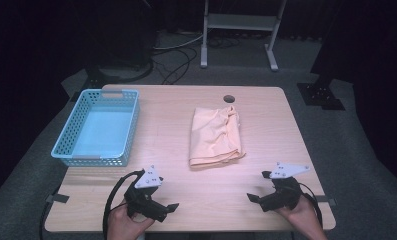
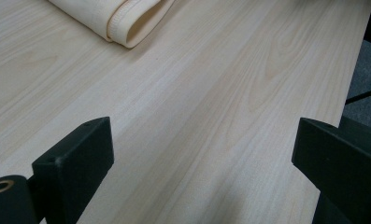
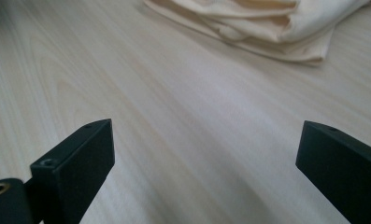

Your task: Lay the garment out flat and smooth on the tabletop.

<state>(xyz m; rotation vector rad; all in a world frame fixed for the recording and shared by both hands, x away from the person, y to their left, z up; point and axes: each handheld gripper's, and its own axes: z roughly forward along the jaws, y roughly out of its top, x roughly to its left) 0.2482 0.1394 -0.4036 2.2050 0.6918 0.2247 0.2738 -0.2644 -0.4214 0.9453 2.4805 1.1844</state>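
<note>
A folded pale orange cloth lies in the middle of the light wooden table. Its folded edge appears at the top of the left gripper view, and its loose layers at the top of the right gripper view. My left gripper rests near the front left edge, held in a hand, jaws wide apart over bare wood. My right gripper sits near the front right edge, also open, pointing toward the cloth, with nothing between its jaws.
A light blue perforated plastic basket stands at the table's left side with nothing in it. A round cable hole sits near the far edge. Beyond the table are a white metal stand, cables and dark floor.
</note>
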